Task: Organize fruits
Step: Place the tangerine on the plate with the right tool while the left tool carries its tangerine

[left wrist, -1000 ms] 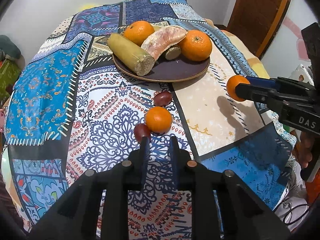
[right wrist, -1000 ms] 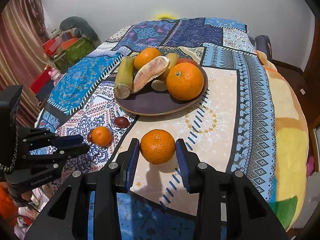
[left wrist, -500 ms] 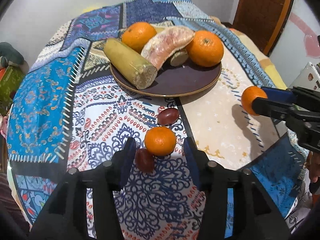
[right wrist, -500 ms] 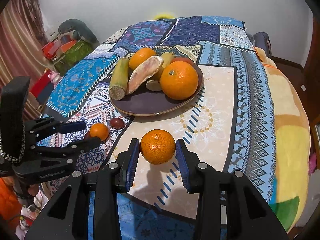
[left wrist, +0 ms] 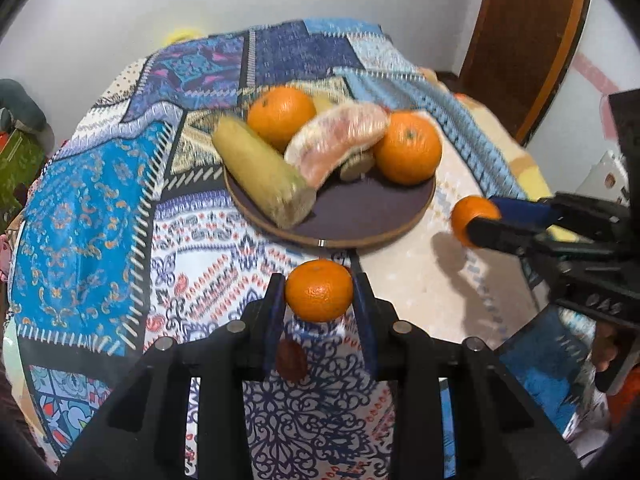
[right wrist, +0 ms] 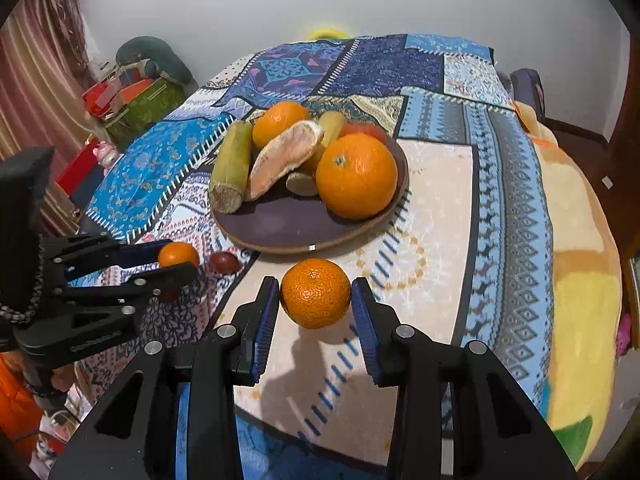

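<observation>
**Two mandarins gripped, plate waiting**

Two views, left wrist first. My left gripper had a small mandarin between its blue pads, jaws closing on it, seemingly lifted just off the patchwork cloth; one dark date lay below the fingers. The brown plate sat just beyond, already carrying two oranges, a pomelo wedge and a sugarcane piece.

From the right wrist, my right gripper clasped a second mandarin above the pale panel, near the plate's front rim. Another date rested beside the left gripper.

I judged this the carrying step: next, each fruit needed setting onto the bare front of the plate without nudging the big orange
</observation>
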The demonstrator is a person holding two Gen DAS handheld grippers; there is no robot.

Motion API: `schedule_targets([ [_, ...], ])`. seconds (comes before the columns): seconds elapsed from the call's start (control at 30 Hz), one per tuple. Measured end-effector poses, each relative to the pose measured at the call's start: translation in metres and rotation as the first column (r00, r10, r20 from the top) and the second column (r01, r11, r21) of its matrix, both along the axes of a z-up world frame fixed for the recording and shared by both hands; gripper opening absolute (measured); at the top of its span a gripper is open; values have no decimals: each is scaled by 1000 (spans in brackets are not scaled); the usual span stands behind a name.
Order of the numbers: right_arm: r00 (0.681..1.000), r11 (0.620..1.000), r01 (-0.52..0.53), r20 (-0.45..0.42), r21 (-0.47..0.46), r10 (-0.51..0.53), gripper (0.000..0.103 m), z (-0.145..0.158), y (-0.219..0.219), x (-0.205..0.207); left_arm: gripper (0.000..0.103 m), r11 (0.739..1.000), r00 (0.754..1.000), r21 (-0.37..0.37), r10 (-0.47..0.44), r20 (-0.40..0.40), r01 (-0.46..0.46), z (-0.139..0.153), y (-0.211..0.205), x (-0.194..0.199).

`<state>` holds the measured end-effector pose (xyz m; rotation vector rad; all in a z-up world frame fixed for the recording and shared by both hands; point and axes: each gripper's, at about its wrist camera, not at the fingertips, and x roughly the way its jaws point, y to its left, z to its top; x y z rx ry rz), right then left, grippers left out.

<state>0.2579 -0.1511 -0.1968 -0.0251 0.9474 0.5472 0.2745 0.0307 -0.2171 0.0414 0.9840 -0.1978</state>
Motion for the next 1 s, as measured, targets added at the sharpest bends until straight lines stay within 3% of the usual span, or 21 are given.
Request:
schedule_targets([
  [0.2, 999, 1000, -18, 43, -21, 19, 35, 8, 13, 10, 33, 999, 1000, -49, 4, 24, -3, 9, -2, 11],
  [0.63, 997, 996, -55, 50, -66, 58, 35, -6, 37, 32, 33, 995, 1000, -101, 12, -10, -13, -10, -4, 34],
  [1.0, 997, 997, -41, 62, -62, 44, 38, -1, 36, 33, 35, 994, 1000, -106, 29, -6, -29, -4, -1, 31],
])
